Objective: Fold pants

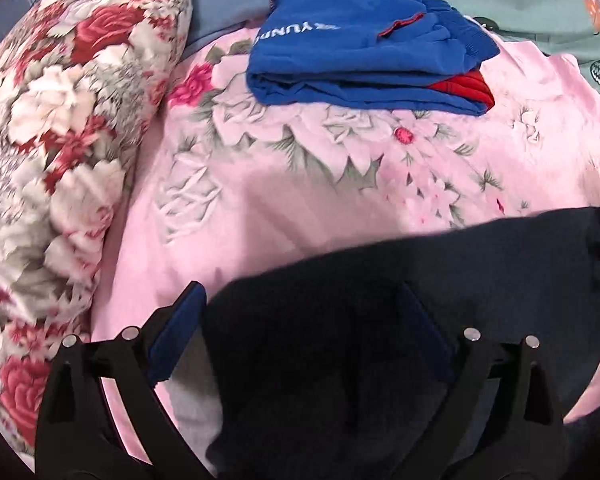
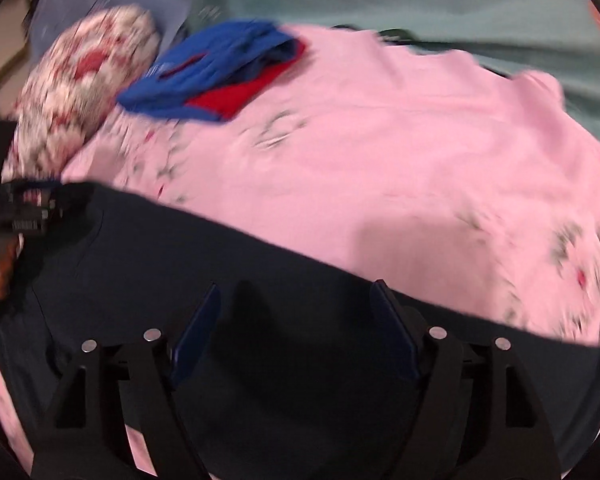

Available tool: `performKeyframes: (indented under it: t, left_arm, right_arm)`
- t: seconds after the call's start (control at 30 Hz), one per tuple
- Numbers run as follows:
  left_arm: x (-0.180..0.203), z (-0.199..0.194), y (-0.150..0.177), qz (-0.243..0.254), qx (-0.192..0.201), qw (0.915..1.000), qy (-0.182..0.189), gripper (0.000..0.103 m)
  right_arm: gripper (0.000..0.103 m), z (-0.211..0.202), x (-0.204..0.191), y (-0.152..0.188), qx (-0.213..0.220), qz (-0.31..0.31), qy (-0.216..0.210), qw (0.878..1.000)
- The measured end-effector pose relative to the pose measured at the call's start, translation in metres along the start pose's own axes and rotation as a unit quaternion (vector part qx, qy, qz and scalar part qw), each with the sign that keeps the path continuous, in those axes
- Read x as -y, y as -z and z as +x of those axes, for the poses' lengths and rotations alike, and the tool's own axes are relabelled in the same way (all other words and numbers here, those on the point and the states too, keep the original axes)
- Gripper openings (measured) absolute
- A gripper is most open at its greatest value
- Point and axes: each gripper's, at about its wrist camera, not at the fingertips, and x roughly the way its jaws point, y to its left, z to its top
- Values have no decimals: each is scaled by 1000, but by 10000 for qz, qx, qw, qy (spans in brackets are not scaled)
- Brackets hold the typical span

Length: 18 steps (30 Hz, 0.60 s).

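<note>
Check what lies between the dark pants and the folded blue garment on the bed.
Nothing but bare pink floral bedspread separates the dark navy pants from the folded blue garment. The left wrist view shows it sharply; the right wrist view is blurred but agrees.

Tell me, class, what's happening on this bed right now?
A person is folding laundry with a hand-held gripper in each hand. Dark navy pants lie spread across the pink floral bedspread. The left hand-held gripper and the right hand-held gripper both hover over the dark fabric with jaws apart, gripping nothing. A blue garment already sits folded further back, beside a floral pillow.
</note>
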Motion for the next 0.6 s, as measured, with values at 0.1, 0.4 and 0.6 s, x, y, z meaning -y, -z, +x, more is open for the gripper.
performKeyframes:
  t: [0.1, 0.4, 0.6]
  left_arm:
    - [3, 2, -2, 258, 56, 9993, 249, 95]
    - [4, 8, -9, 568, -241, 9930, 1006, 49]
    - [14, -1, -13, 723, -193, 9929, 922, 22]
  right_arm:
    - [84, 11, -10, -6, -36, -490, 305, 9983]
    - [54, 16, -1, -16, -359, -953, -156, 9947]
    - [9, 10, -16, -16, -390, -947, -452, 9937]
